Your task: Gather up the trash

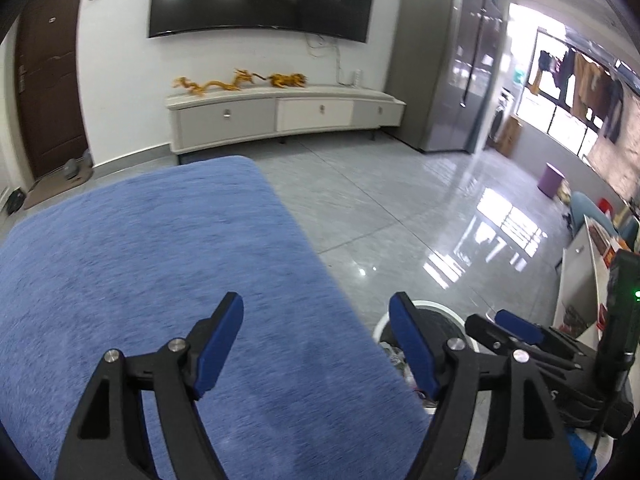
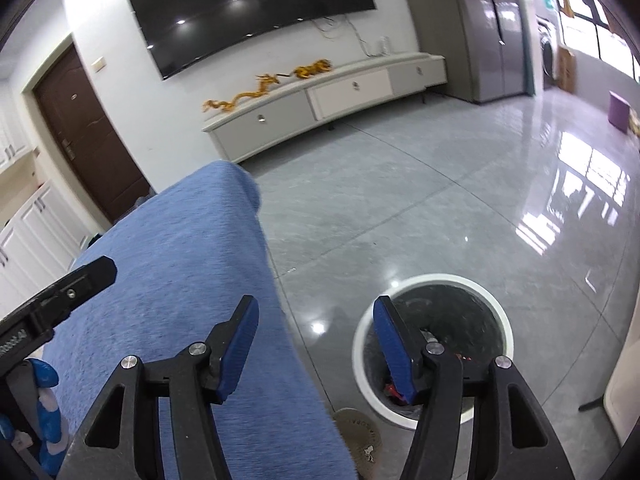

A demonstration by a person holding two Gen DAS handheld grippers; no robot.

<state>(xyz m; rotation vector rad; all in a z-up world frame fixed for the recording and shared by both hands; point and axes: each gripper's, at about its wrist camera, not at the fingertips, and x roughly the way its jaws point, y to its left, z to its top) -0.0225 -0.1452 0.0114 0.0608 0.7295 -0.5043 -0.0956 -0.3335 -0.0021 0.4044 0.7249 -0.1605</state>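
Trash bin (image 2: 432, 350): a round white-rimmed bin lined with a dark bag is seen on the grey tiled floor (image 2: 400, 200), just beside the edge of the blue cloth surface (image 2: 180, 280); in the left wrist view only part of its rim (image 1: 432, 306) is shown.
Trash: small scraps, some red (image 2: 394, 392), are seen at the bottom of the bin; their kind cannot be told.
Right gripper (image 2: 316, 346): its blue-padded jaws are spread wide apart with nothing between them; one finger is held over the blue cloth surface, the other over the mouth of the bin.
Left gripper (image 1: 318, 344): its jaws are likewise held wide apart and empty, above the blue cloth surface beside the bin; in the right wrist view one black finger (image 2: 80, 280) of it is seen above the cloth, on the side away from the bin.
Round mat (image 2: 358, 438): a beige disc is seen on the floor, touching or nearly touching the bin's near rim.
Beyond the bin: a low white cabinet (image 2: 320, 100) carrying golden dragon figures (image 2: 240, 98) is set against the far wall, under a wall-mounted television (image 2: 248, 12).
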